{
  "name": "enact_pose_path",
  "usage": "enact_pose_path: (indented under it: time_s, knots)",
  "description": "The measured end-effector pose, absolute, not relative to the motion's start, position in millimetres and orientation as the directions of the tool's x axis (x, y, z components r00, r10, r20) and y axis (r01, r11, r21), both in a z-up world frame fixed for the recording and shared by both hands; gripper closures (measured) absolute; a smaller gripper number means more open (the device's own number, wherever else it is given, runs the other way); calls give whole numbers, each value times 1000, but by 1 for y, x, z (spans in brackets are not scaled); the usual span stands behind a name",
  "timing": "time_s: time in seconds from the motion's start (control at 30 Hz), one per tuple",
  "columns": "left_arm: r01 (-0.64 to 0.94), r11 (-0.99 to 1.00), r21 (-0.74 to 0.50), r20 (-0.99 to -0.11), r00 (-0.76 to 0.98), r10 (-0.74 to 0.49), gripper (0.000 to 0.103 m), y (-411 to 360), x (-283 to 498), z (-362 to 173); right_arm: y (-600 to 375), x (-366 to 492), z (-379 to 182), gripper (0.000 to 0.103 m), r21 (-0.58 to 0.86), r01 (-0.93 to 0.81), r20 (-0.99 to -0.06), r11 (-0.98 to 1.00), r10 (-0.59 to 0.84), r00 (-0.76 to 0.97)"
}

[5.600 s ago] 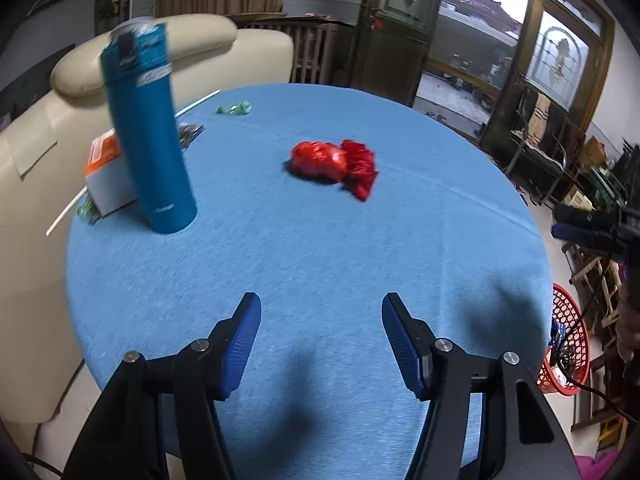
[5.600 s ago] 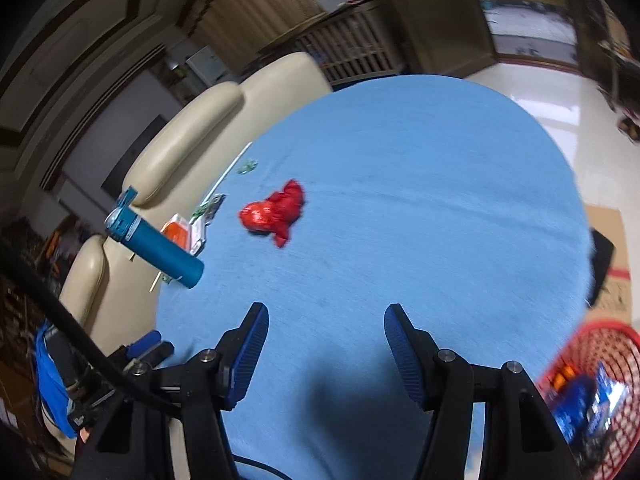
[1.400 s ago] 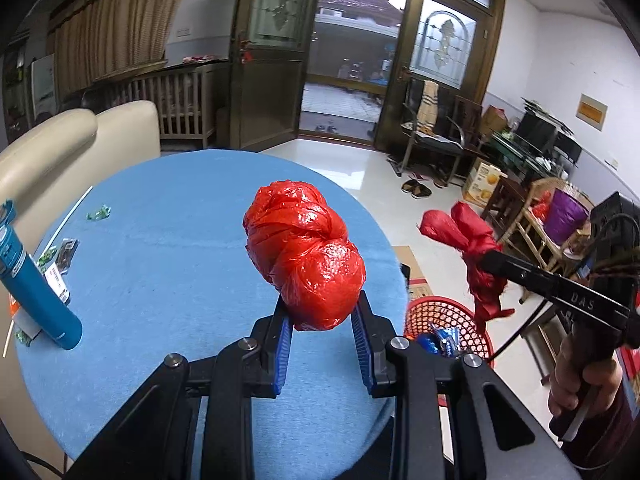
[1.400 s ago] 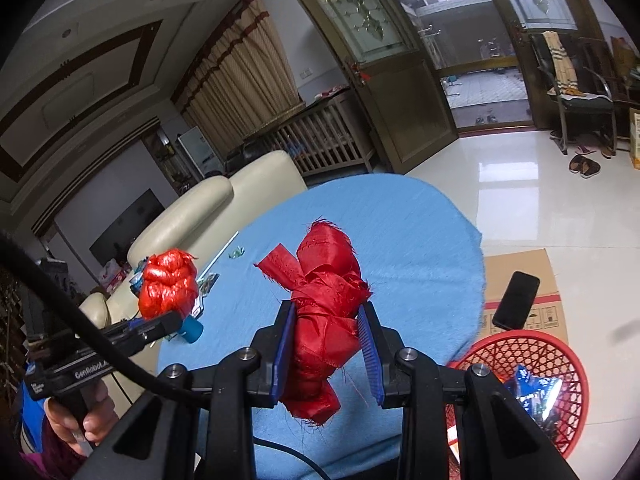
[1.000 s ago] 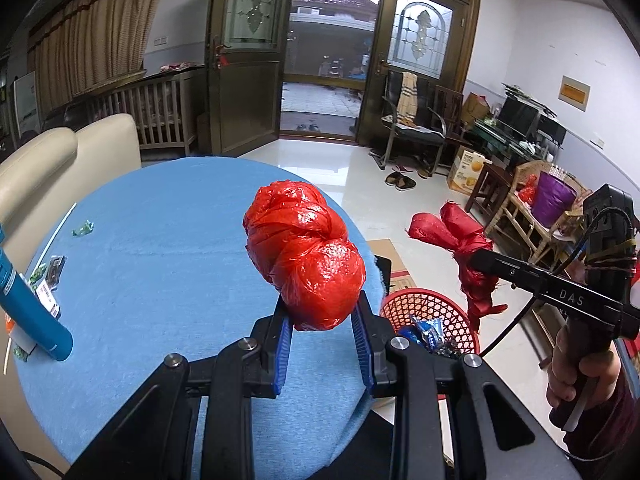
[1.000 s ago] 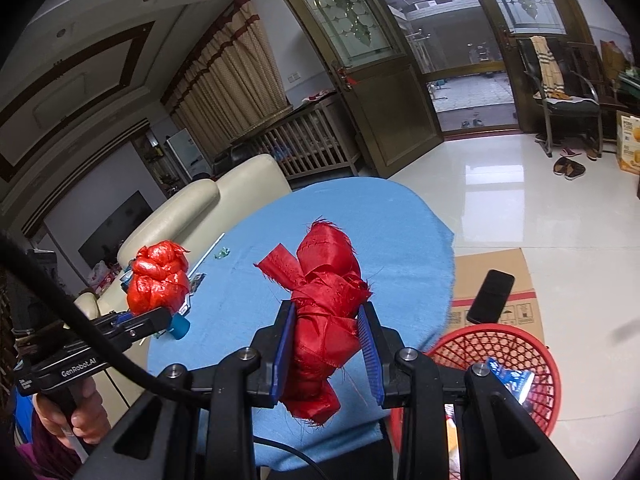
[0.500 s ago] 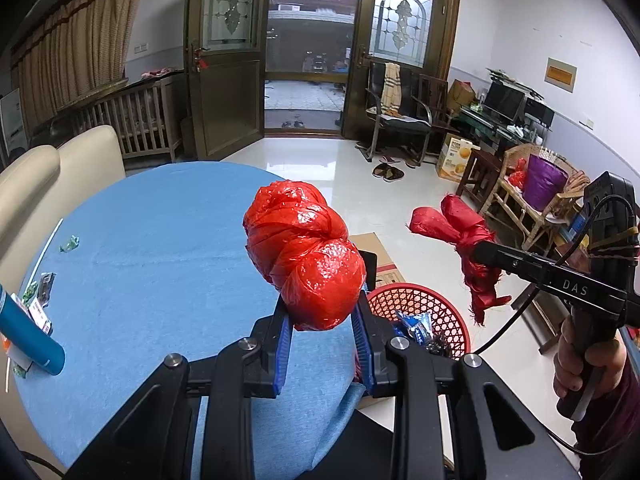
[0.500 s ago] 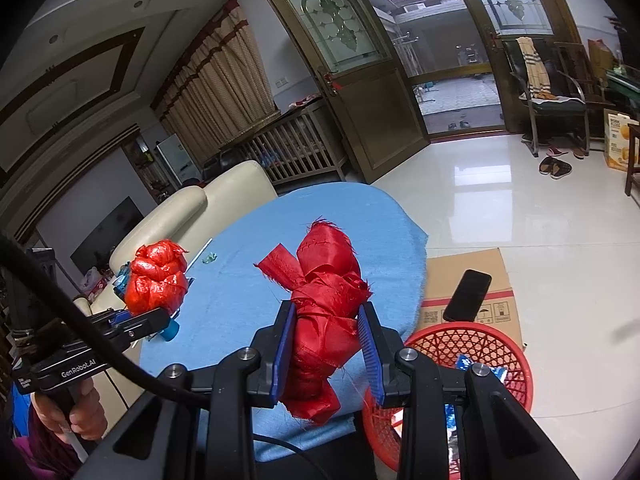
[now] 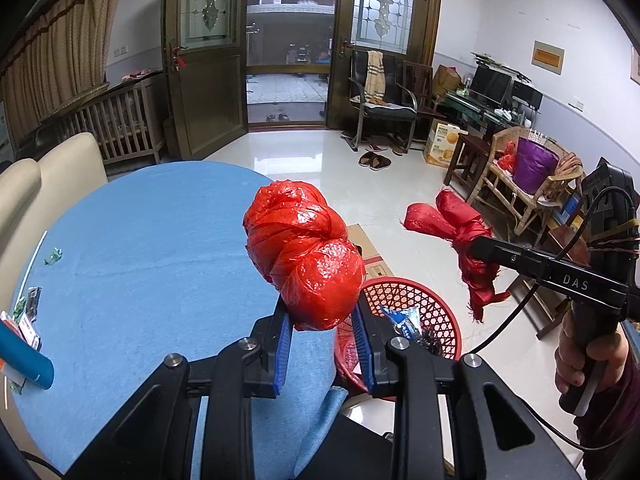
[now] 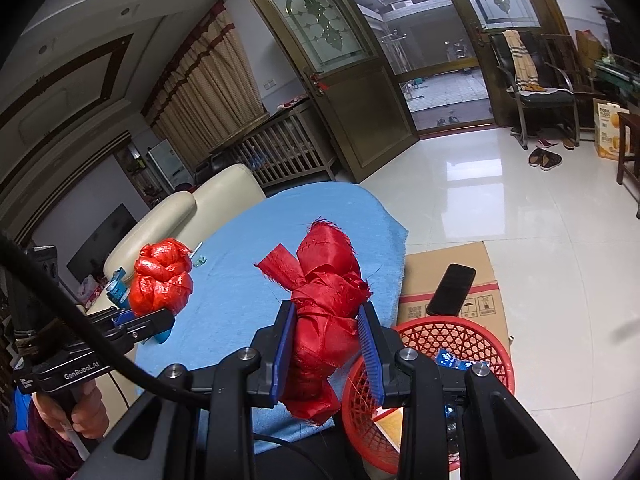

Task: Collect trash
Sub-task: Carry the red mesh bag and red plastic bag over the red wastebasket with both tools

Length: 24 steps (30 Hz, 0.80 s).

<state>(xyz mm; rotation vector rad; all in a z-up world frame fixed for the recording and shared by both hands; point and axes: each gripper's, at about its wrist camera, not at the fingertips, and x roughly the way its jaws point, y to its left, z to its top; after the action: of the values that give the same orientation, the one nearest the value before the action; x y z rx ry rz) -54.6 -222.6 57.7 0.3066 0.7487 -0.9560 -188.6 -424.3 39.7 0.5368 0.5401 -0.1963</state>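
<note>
Left claw (image 9: 324,344) pinches a knotted red plastic bag (image 9: 304,256), held up over the edge of the blue-clothed counter (image 9: 152,248). Right claw (image 10: 326,350) pinches a wad of red fabric (image 10: 326,304), held above the rim of the red mesh basket (image 10: 436,334) on the floor beside the counter. Blue wrappers (image 9: 402,318) lie inside the basket. A blue bottle (image 9: 26,360) lies at the counter's far-left edge.

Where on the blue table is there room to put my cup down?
The blue table is bare across its middle and its door-side edge. The crowded bit is the sofa-side edge: blue bottle, small packets and green wrapper. The red basket on the floor already holds wrappers.
</note>
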Motion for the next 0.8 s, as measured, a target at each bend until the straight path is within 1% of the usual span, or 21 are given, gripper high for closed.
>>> enact_pose_path:
  time_s: [0.57, 0.8]
  knots:
    - [867, 485, -112, -703, 276, -655, 73, -249, -57, 52, -451, -201, 29, 69, 456, 351, -556, 818, -46, 830]
    - [876, 466, -123, -721, 244, -649, 73, -259, -51, 45, -460, -206, 23, 69, 455, 367, -573, 811, -49, 818]
